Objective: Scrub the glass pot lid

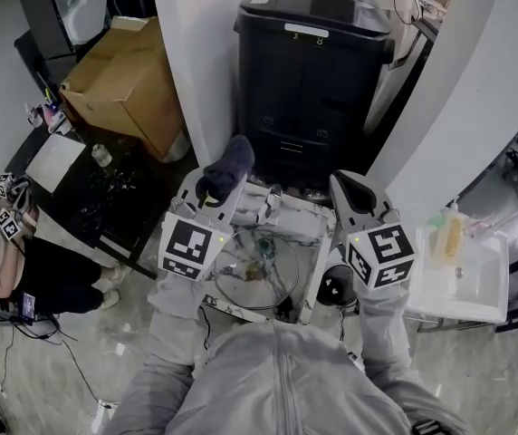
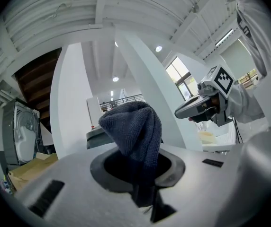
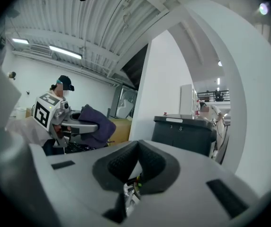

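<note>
Hovering over glass lid [image 1: 257, 268] at table [image 1: 306, 227] middle, yet to scrub: grasping dark cloth [image 1: 230, 166] in left gripper [image 1: 212, 193], with right gripper [image 1: 350, 188] clenched empty. Next, likely lowering cloth onto glass.

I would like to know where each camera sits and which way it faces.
Head view: on the person's head, looking steeply down at the glass pot lid; grey sleeves, left tool and right tool show.
Left gripper view: on the left tool, tilted up past its gripped cloth toward a white pillar.
Right gripper view: on the right tool, jaws together, facing the black bin.
Shared: each gripper view shows the other tool.
</note>
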Tool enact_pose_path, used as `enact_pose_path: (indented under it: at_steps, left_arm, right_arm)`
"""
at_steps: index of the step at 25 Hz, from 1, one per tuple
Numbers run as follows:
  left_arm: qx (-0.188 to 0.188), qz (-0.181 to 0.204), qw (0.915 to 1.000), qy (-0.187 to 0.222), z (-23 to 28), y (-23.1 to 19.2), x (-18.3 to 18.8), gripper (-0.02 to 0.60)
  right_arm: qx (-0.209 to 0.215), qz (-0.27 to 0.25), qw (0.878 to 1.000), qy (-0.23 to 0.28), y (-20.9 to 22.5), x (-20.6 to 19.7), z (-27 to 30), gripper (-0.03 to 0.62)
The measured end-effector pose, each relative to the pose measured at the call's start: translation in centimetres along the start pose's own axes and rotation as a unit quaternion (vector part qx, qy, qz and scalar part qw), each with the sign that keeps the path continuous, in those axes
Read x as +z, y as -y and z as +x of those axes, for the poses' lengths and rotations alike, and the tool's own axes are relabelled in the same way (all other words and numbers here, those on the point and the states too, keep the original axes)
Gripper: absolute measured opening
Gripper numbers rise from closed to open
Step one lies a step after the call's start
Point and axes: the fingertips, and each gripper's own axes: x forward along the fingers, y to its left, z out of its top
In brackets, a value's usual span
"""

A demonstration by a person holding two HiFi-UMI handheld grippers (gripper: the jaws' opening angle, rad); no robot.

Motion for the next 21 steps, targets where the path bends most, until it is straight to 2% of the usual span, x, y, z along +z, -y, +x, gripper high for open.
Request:
enact_pose_path:
  at_steps: [21]
  left_arm:
    - [-0.018,0.005,0.9998,-0.003,0.6,1.5,-0.3,0.067]
  right_arm:
    - [0.004,-0.008,1.000,-0.004,-0.5,-0.5,0.1,0.028]
